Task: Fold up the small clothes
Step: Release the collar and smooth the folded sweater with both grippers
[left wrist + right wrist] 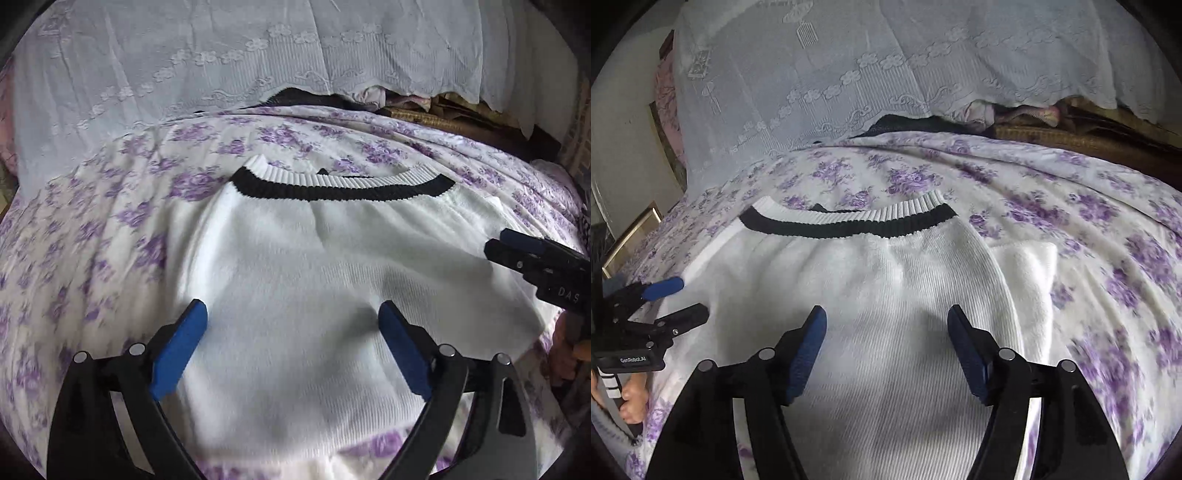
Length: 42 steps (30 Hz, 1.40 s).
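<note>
A small white knit sweater (295,266) with a black-and-white ribbed band (340,188) lies flat on the bed, its sides folded in. It also shows in the right wrist view (886,295), with a folded white part (1027,280) sticking out on the right. My left gripper (293,314) is open and empty, hovering over the sweater's lower middle. My right gripper (886,317) is open and empty over the sweater too. The right gripper shows at the right edge of the left wrist view (532,254), and the left gripper shows at the left of the right wrist view (683,299), open.
The bed has a white sheet with purple flowers (92,236) (1089,229). A white lace cloth (221,55) covers a pile at the back. A woven mat and clothes (1052,129) lie at the back right. A wall and a frame (631,229) stand at the left.
</note>
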Tool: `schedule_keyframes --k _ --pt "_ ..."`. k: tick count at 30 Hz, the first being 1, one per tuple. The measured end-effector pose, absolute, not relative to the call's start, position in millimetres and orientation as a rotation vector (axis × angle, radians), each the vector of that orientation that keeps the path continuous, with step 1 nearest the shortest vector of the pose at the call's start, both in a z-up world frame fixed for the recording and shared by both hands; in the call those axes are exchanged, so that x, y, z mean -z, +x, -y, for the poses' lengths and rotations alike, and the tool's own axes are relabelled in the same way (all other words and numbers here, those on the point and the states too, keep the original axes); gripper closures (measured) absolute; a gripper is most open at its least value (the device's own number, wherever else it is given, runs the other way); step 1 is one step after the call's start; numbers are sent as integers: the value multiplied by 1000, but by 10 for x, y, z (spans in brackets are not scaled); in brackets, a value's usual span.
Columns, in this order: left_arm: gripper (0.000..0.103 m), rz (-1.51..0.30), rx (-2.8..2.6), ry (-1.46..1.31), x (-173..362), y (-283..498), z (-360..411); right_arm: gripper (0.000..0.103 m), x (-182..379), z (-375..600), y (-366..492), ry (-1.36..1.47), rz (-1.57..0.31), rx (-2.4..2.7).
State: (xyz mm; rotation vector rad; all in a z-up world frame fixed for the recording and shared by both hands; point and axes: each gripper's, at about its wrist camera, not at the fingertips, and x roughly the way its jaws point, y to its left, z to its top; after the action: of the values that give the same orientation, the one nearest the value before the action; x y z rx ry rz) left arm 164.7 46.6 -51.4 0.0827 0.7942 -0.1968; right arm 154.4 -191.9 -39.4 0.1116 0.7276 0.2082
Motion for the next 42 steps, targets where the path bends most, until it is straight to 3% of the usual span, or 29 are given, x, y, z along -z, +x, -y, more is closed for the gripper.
schedule_keyframes --k 4,7,11,23,29,34,42 --pt "12 -800 183 59 498 1430 -578 8 415 1844 1333 85 -733 -190" --pt "11 -842 111 90 590 1387 -592 3 539 1733 1370 10 -831 -175" --pt "8 -907 66 40 672 1429 -711 3 529 1712 1296 -14 -819 -158" --pt "8 -741 -41 91 426 1134 -728 3 70 1451 1002 4 -620 -225" --pt "8 -753 -45 100 450 1227 -739 3 99 1131 1300 -19 -665 -247" --pt "8 -795 -41 139 545 1345 -693 3 612 990 1566 -84 -865 -221" --pt "5 -832 -46 93 601 1369 -785 3 462 1052 1339 -85 -792 -189"
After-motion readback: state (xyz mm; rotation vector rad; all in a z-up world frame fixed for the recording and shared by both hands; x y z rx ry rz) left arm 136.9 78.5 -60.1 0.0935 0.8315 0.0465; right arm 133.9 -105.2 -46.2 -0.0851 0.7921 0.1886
